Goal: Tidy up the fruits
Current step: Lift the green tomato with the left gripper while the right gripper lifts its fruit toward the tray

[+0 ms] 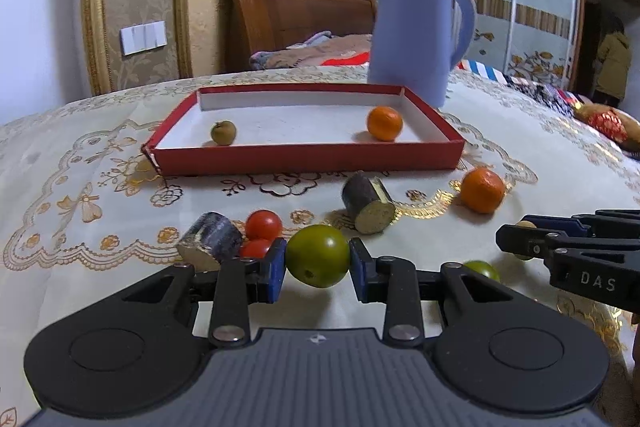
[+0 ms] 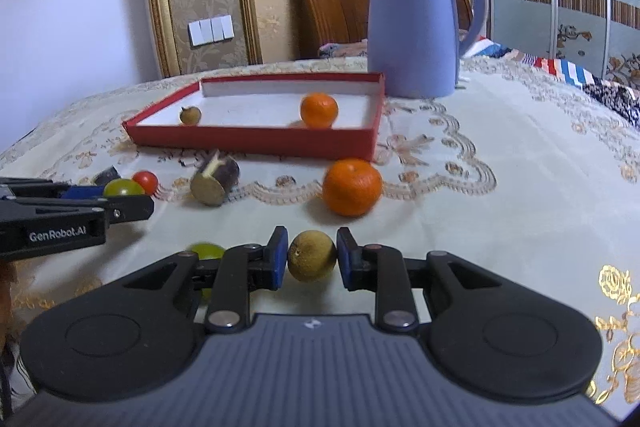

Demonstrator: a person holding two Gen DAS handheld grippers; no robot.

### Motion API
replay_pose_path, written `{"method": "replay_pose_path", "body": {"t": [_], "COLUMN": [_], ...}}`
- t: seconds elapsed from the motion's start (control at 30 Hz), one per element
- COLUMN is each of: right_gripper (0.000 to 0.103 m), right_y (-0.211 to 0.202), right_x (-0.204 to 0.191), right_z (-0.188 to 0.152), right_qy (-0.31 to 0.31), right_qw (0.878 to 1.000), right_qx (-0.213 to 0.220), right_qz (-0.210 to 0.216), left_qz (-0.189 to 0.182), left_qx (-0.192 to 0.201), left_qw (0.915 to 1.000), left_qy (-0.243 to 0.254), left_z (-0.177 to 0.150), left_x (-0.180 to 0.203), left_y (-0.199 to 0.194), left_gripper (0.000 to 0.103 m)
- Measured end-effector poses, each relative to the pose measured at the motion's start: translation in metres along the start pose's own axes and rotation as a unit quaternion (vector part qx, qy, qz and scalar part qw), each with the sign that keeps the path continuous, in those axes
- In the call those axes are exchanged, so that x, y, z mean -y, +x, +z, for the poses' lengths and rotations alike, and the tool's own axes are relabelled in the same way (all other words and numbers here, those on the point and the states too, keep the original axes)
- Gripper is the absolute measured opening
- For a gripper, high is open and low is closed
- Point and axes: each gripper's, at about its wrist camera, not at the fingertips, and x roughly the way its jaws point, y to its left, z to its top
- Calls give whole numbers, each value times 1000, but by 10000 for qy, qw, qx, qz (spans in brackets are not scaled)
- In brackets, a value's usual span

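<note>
The left gripper (image 1: 318,257) has its blue pads pressed on either side of a green fruit (image 1: 318,256), holding it just above the counter (image 1: 100,163). The right gripper (image 2: 312,255) is closed nearly all the way on a small brownish-yellow fruit (image 2: 312,255), its pads touching both sides.

In the left wrist view, two red cherry tomatoes (image 1: 263,225) sit at about 10 o'clock from the held green fruit, touching each other, with a dark cut stalk piece (image 1: 211,241) just beside them at 9 o'clock. A second cut stalk piece (image 1: 368,205) lies at 1 o'clock, and an orange (image 1: 482,190) rests farther out at 2 o'clock. Another green fruit (image 1: 482,269) lies on the cloth at 3 o'clock, partly hidden behind the gripper's frame.

Beyond these, at 12 o'clock, stands a shallow red tray (image 1: 308,157) with a white inside. It holds a small brownish fruit (image 1: 224,133) near its left front and a second orange (image 1: 385,123) toward its right side, the two well apart. A pale blue kettle (image 1: 416,35) stands just behind the tray's right far corner. A bed with a wooden headboard (image 1: 296,15) lies past the counter.
</note>
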Motion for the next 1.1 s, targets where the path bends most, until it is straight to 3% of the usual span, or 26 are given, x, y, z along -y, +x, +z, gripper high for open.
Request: {"method": "replay_pose_path", "body": {"t": [0.27, 0.5, 1.1], "right_gripper": [25, 25, 25], "right_y": [-3, 4, 15], "right_x": [-30, -42, -38], "right_z": [18, 25, 20], "right_qy": [-403, -456, -344], "right_qw": [9986, 9984, 9991], "right_qx": [342, 347, 230], "right_qz": [11, 21, 59], "left_qz": [299, 479, 663], "left_qx": [122, 135, 203], "left_qw": [9986, 9967, 9960], "left_qy": [-413, -637, -569], "left_z": [4, 6, 6], "left_x": [-16, -25, -25], "left_y": [-3, -3, -4], "left_gripper": [33, 33, 33]}}
